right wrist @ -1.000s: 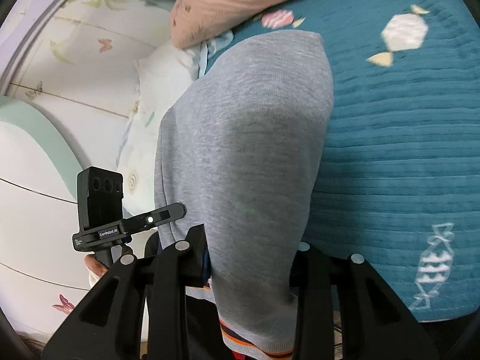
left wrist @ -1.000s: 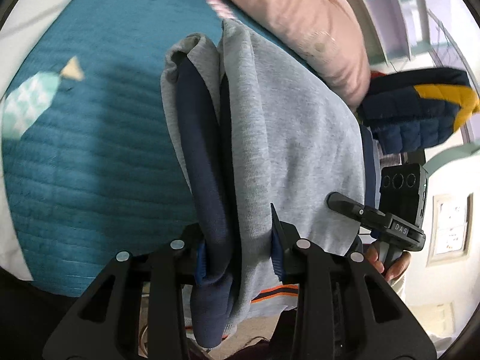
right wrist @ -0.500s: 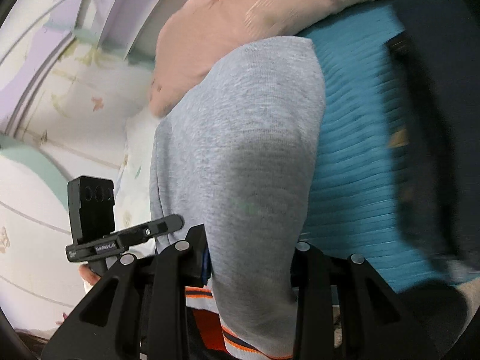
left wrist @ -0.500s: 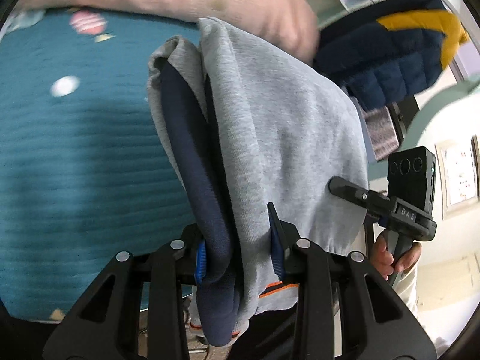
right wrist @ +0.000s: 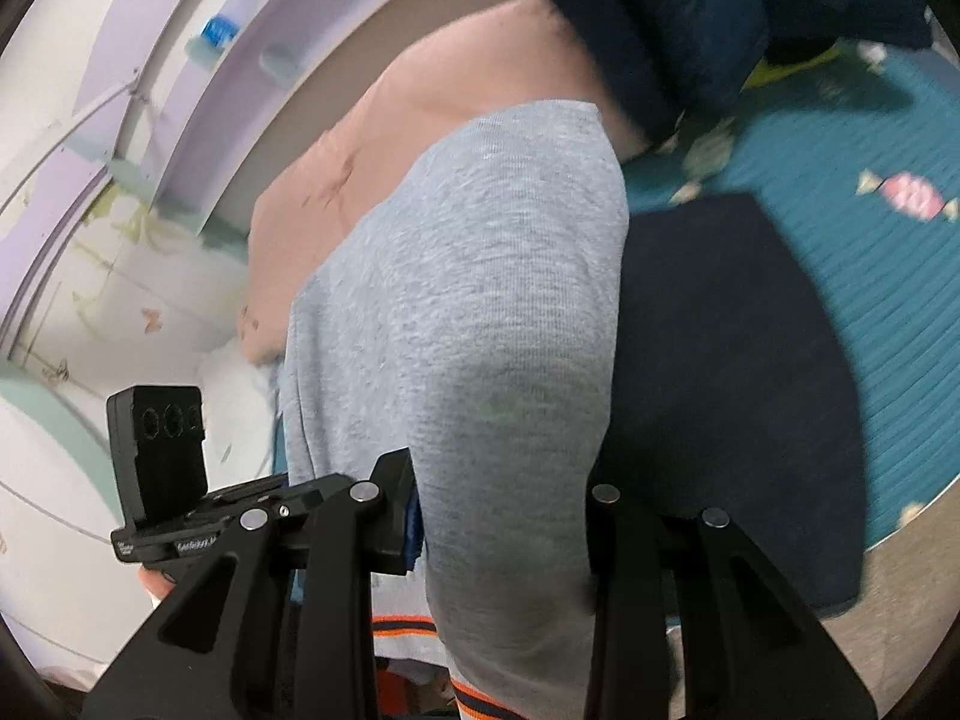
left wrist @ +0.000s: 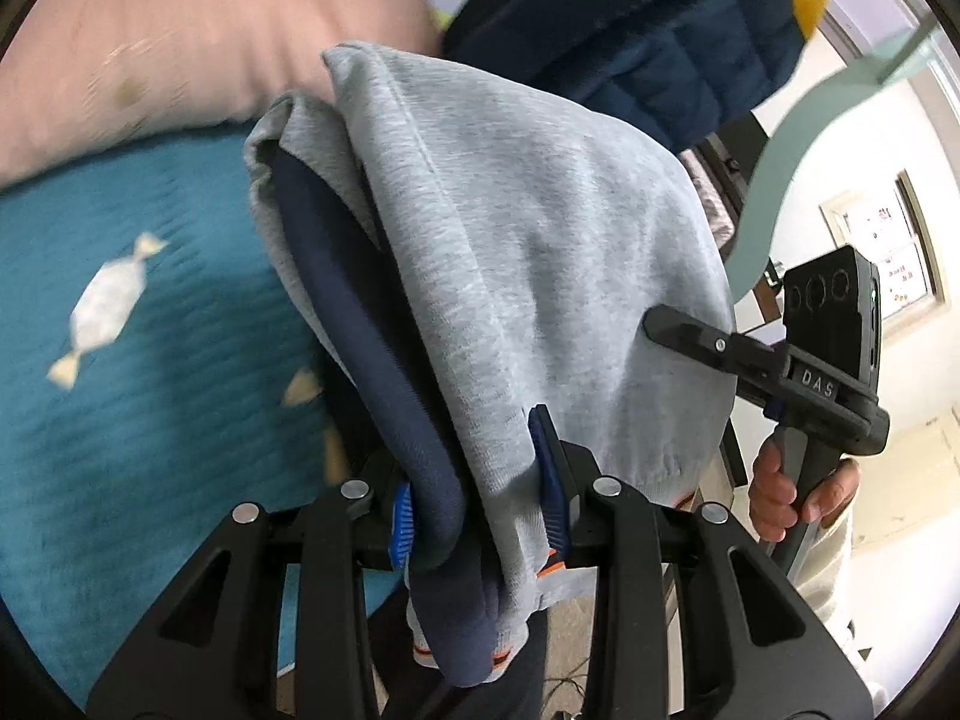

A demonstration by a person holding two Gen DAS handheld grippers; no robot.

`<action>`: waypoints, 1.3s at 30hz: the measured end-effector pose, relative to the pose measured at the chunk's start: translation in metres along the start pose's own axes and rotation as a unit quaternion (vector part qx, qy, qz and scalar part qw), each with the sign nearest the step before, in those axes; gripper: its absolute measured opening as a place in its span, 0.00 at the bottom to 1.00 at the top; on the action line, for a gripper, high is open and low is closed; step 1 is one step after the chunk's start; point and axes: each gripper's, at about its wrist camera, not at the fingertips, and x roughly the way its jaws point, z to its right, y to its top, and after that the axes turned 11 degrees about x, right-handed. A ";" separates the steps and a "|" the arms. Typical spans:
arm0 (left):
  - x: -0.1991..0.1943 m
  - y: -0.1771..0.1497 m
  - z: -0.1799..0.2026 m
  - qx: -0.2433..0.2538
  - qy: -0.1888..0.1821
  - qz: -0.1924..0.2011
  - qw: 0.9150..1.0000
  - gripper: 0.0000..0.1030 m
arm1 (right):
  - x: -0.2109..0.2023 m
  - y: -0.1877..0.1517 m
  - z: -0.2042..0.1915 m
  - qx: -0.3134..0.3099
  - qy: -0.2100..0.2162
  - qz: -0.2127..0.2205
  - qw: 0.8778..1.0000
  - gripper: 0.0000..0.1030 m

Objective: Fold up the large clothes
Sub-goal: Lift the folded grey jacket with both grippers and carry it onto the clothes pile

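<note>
Grey knit sweatshirt [left wrist: 510,252], folded thick with navy lining, clamped in left tool [left wrist: 477,510] and right tool [right wrist: 501,516], one end each, so bundle keeps shape in carry. Hangs ahead of both, over teal bedspread [left wrist: 120,420]. Dark folded garment [right wrist: 732,396] beyond right tool, likely stacking spot.

both wrist views looked steeply down along their fingers, close behind the grey sweatshirt [left wrist: 510,252] [right wrist: 480,300], sharing it, the teal bedspread [left wrist: 150,372] [right wrist: 840,240] and pink pillow [left wrist: 210,48] [right wrist: 372,168].
</note>
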 end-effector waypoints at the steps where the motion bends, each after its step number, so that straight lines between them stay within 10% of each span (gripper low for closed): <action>1: 0.007 0.007 0.007 0.004 -0.003 0.001 1.000 0.31 | -0.006 0.006 0.002 -0.001 -0.005 0.006 1.000 0.29; 11: 0.088 0.055 0.023 0.008 -0.021 -0.019 1.000 0.31 | -0.018 0.062 0.049 0.016 -0.073 0.036 0.997 0.31; 17: 0.189 0.020 -0.051 -0.071 0.046 -0.094 0.992 0.34 | 0.087 0.051 0.125 0.070 -0.194 -0.015 0.978 0.42; 21: 0.183 0.008 -0.074 -0.102 -0.003 -0.059 0.993 0.35 | 0.091 0.045 0.140 0.095 -0.152 0.009 0.984 0.42; 32: 0.151 0.018 -0.036 -0.045 0.066 -0.107 0.991 0.40 | 0.062 0.049 0.121 0.116 -0.169 -0.004 0.979 0.57; 39: 0.106 0.032 -0.002 0.009 0.092 -0.055 0.994 0.44 | 0.000 0.040 0.081 0.071 -0.189 0.092 0.975 0.71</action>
